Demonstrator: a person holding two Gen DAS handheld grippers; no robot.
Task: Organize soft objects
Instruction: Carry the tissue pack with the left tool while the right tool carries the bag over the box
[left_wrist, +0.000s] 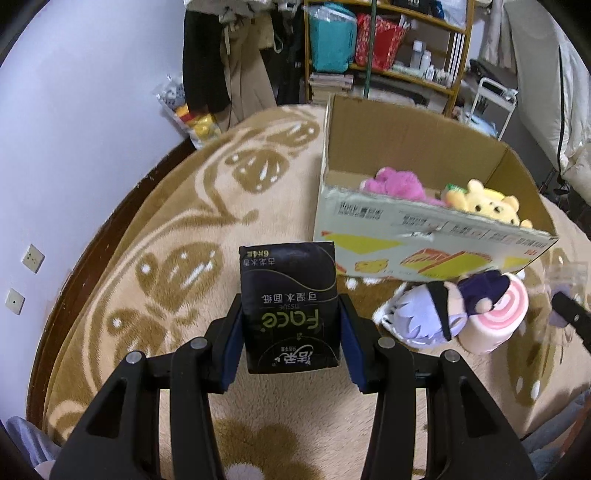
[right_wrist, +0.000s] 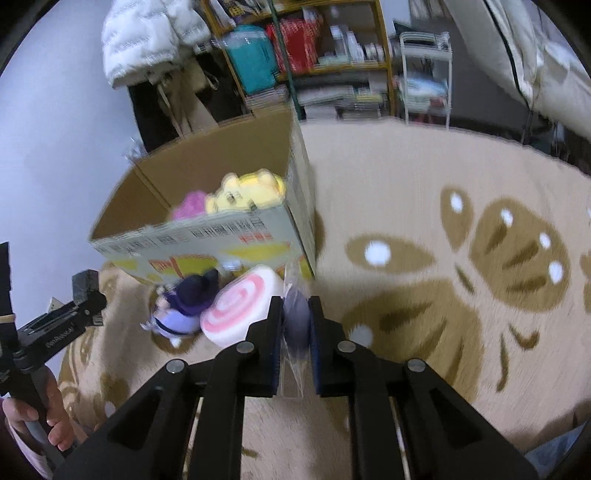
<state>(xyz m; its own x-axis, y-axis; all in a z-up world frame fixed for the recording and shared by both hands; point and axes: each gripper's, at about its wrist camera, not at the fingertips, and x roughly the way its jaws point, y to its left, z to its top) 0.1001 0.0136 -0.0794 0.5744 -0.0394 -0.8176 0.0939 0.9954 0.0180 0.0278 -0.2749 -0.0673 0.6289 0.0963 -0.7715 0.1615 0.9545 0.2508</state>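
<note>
left gripper (left_wrist: 290, 325) fingers pinch black tissue pack (left_wrist: 290, 306) at both sides; right gripper (right_wrist: 296, 325) fingers nearly closed, clamping a grey-purple item in clear wrap (right_wrist: 295, 321).

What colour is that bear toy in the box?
Yellow; the bear toy in the cardboard box shows best in the left wrist view.

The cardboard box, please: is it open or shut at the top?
Open: the cardboard box has no lid, and a pink plush and yellow bear show inside.
</note>
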